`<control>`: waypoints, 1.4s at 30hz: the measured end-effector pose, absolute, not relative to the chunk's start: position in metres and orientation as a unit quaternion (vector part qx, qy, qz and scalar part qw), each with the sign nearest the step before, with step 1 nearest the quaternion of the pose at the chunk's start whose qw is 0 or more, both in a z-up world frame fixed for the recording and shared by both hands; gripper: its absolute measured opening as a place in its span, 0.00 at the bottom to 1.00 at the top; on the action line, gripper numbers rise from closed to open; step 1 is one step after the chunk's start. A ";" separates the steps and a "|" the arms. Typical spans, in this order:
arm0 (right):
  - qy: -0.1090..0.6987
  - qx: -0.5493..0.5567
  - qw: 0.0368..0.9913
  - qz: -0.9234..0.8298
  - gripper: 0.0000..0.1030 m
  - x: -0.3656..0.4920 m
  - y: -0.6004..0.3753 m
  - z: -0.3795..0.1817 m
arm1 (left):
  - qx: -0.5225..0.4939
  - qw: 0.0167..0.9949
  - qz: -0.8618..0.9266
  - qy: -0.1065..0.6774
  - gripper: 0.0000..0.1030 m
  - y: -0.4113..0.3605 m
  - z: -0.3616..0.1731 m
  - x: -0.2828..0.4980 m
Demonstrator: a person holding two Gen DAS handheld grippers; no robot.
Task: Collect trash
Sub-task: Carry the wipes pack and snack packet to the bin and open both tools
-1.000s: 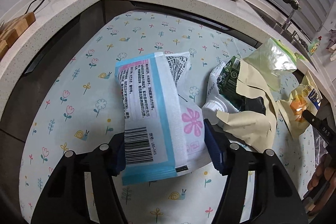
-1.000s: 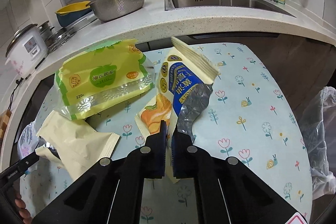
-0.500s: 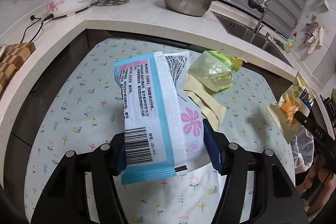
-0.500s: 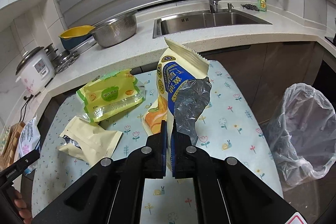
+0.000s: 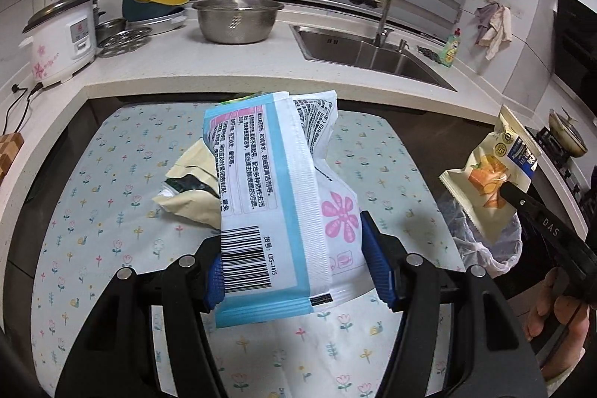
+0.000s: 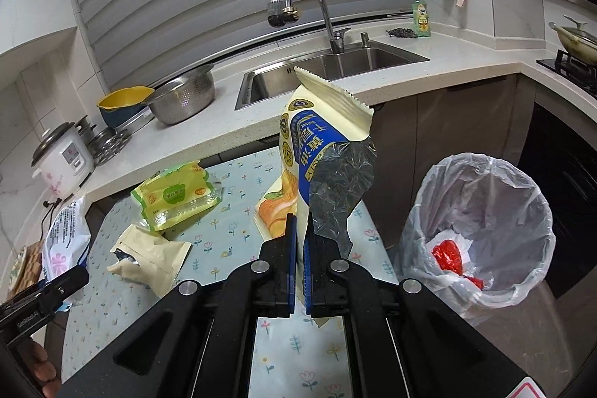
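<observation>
Each gripper pinches a wrapper upright between its jaws, the left gripper [image 5: 294, 271] a wipes pack [image 5: 276, 196], the right gripper [image 6: 298, 267] a snack bag [image 6: 321, 152], ready for the bin [image 6: 481, 230] right of its jaws.

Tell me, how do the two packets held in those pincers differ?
The blue-and-white packet is broad and pale, bearing a barcode and pink flower; the cream-and-blue wrapper is narrower, torn open, showing silver lining. The left gripper spans its packet widely; the right gripper pinches nearly shut. Both are held off the table.
</observation>
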State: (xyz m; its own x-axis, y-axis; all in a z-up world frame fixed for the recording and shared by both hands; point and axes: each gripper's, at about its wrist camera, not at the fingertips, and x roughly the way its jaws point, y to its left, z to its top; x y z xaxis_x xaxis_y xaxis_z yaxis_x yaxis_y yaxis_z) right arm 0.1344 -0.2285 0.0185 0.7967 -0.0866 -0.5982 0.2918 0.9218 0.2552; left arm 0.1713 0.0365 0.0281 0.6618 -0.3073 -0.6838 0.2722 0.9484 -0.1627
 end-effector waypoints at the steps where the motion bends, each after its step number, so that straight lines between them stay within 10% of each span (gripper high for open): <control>1: 0.302 0.172 0.932 -0.105 0.03 0.129 -0.233 0.019 | -0.019 0.911 -0.164 0.378 0.57 0.028 0.030 0.168; 42: 0.316 0.247 0.890 -0.218 0.03 0.050 -0.407 -0.046 | 0.134 0.838 -0.371 0.377 0.57 -0.270 -0.005 0.135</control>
